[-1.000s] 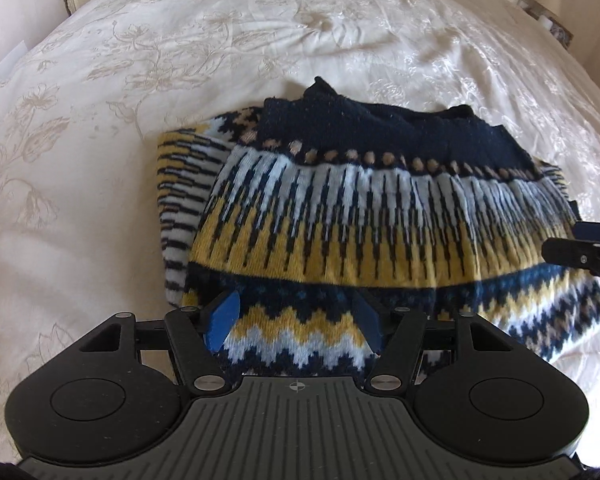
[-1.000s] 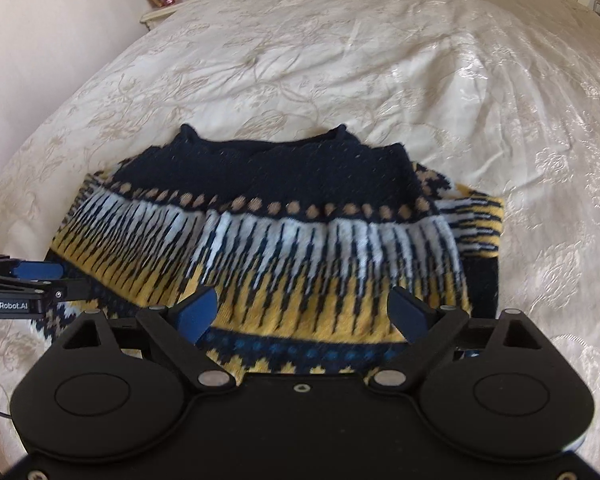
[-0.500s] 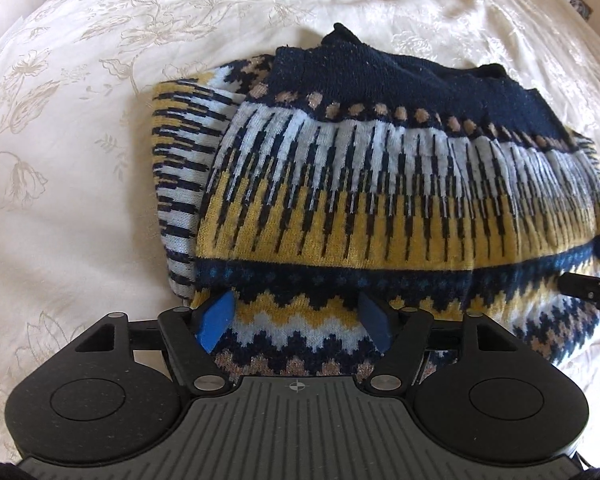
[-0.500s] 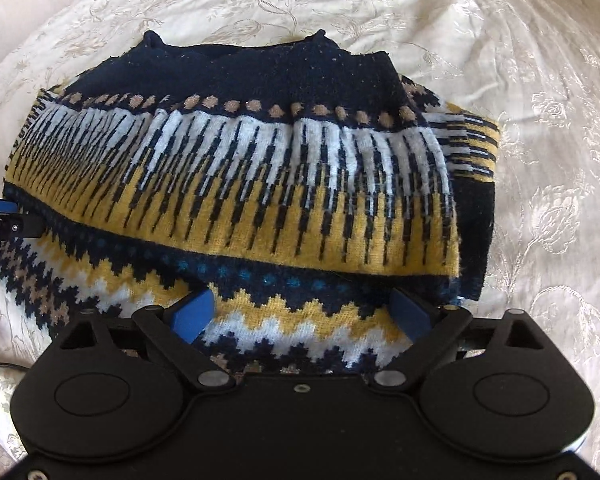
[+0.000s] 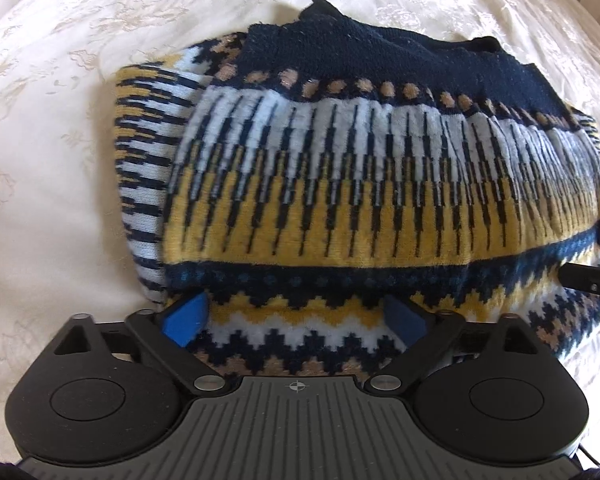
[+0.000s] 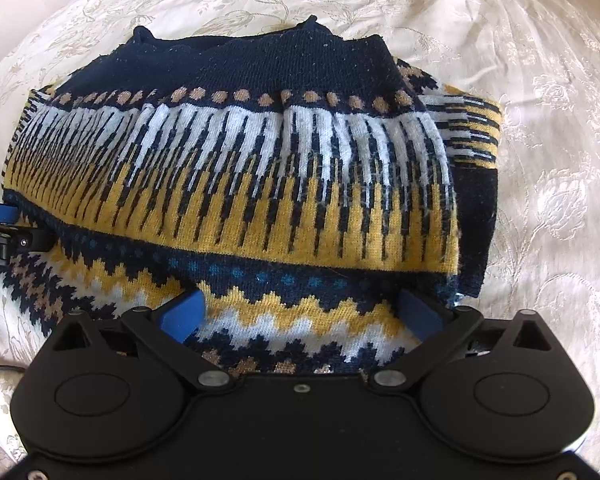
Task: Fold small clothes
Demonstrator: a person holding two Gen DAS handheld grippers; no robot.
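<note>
A knitted sweater (image 5: 340,200) in navy, yellow and white lies folded on the bed, its navy band at the far side and its zigzag band nearest me. My left gripper (image 5: 296,314) hangs over the near left part of that zigzag band. Its jaws are opening wide, and the blue pads (image 5: 186,316) straddle the knit without pressing it. My right gripper (image 6: 300,314) stands over the near right part of the sweater (image 6: 260,184). Its jaws are also opening, and the fabric lies loose between the pads (image 6: 182,314). Each gripper shows at the edge of the other's view.
A cream embroidered bedspread (image 5: 60,160) spreads out on all sides of the sweater. A folded sleeve (image 6: 472,132) sticks out at the sweater's right side, and another (image 5: 148,140) at its left. A thin cable (image 6: 0,368) lies on the bedspread at the near left.
Both grippers have sunk toward the sweater's near edge and tilted further down. The left jaws have spread much wider and the right jaws a little wider. The sweater has not moved.
</note>
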